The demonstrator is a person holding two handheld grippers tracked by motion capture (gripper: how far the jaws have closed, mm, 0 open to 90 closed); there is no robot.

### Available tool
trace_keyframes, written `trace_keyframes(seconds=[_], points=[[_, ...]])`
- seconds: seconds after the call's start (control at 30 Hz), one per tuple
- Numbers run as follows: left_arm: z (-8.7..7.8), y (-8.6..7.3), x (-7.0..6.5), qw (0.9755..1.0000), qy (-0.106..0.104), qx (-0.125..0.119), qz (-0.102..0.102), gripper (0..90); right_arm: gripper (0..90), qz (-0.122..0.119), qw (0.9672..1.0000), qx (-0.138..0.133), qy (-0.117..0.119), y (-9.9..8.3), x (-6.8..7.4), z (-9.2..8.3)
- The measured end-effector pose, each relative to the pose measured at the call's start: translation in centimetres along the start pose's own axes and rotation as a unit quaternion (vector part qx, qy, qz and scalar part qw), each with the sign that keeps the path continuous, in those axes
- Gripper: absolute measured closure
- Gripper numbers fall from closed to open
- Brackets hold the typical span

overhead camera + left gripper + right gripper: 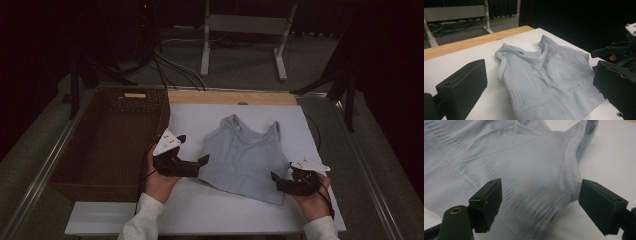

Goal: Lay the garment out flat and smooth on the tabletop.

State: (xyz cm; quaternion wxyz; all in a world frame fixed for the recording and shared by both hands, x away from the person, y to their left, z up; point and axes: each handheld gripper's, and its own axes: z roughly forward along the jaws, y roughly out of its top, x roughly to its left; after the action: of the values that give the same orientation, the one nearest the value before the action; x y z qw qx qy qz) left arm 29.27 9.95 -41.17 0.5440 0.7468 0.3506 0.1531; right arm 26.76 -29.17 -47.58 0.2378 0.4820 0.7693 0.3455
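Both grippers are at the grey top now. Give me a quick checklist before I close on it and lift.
1. Grey top lies flat on the white board: ok.
2. Left gripper jaws open beside the top's edge: ok.
3. Right gripper jaws open, straddling the side hem: ok.
4. Fabric pinched by either gripper: not ok, none yet.
5. Wicker basket has room: ok.
6. Single layer between right jaws: cannot tell.

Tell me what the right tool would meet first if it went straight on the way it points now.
Most likely the pale blue top. The right tool stands open and its jaws point at the side of the garment below the armhole, with fabric between them in view. How high it sits above the cloth is unclear.
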Motion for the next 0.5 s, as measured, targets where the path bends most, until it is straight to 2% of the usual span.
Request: trace_keyframes(seconds=[0.3, 0.5], points=[[0.41, -0.28, -0.13, 1.0000, -0.006, 0.006, 0.001, 0.1, 23.1, -0.003, 0.9998, 0.018, -0.008, -0.27, 0.37, 0.53], [0.46, -0.32, -0.15, 0.9999, -0.009, 0.006, 0.001, 0.1, 33.3, -0.005, 0.9993, 0.036, -0.009, -0.42, 0.22, 0.79]])
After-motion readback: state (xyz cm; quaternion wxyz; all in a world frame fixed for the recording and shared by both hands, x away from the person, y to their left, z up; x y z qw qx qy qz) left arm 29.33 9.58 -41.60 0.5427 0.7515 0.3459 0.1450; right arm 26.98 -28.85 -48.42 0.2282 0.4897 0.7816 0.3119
